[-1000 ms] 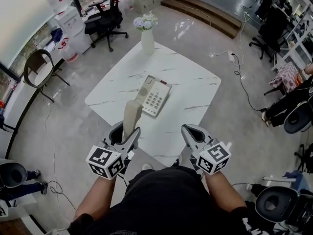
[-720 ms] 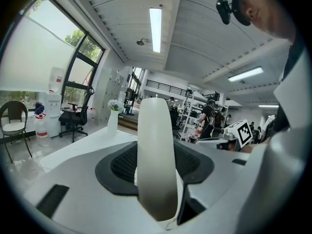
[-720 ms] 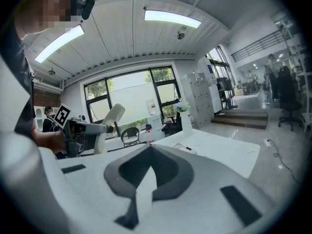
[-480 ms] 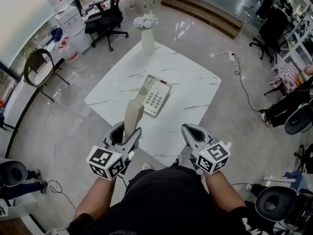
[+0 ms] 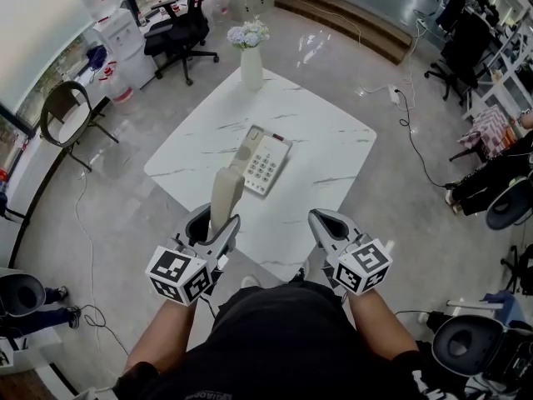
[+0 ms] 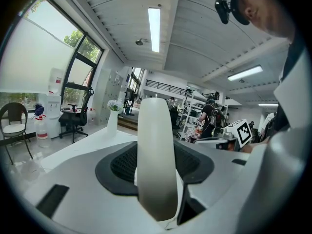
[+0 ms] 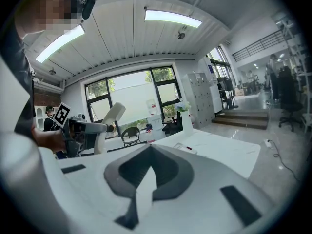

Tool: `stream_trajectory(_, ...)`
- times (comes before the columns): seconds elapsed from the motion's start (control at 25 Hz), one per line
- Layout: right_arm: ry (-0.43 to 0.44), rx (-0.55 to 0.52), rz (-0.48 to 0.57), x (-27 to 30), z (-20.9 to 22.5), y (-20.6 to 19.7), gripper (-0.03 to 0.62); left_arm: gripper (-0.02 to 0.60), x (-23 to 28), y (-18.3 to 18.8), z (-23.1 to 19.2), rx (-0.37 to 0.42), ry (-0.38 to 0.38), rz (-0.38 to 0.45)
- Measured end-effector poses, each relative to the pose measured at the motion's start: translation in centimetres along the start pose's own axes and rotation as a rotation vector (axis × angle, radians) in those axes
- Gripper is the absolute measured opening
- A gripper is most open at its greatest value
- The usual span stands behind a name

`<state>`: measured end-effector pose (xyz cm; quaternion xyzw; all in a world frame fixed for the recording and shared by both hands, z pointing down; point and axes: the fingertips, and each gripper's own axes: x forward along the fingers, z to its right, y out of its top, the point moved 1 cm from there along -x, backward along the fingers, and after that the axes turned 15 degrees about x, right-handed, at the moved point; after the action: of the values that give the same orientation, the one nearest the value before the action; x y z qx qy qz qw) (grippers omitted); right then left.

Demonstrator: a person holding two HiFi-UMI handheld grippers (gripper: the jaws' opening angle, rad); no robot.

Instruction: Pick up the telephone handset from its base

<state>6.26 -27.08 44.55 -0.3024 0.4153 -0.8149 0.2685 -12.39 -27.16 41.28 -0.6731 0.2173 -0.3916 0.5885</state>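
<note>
The left gripper (image 5: 220, 225) is clenching the handset (image 5: 225, 193) upright, apparently over the table's (image 5: 200, 136) near edge, apart from the base (image 5: 268, 165) lying mid-table. The right gripper (image 5: 324, 222) is hovering nearby, jaws pressed together, empty.

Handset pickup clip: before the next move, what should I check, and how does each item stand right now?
1. Handset clamped between the left gripper jaws: ok.
2. Handset lifted clear of the telephone base, held upright over the table's near edge: ok.
3. Right gripper free, jaws together on nothing: ok.
4. Base lying flat on the marble table, keypad up: ok.
5. Cord between handset and base slack and unsnagged: cannot tell, no cord can be made out.
6. Vase of flowers upright at the far corner, apart from the base: ok.
</note>
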Motion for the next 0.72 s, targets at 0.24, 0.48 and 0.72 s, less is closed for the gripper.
stream_trajectory(0.24,0.005,0.005,-0.005,0.03,0.12,-0.35,0.001,0.215,0.19,-0.17,0.28,0.003,-0.003,-0.005)
stream_trajectory(0.48,0.007,0.005,-0.007,-0.06,0.03,-0.49,0.001,0.215,-0.01,-0.15,0.24,0.004,0.003,-0.005)
stream_trajectory(0.72,0.007,0.008,-0.01,-0.05,-0.09,-0.62,0.001,0.215,-0.06,-0.17,0.09,0.003,0.006,-0.008)
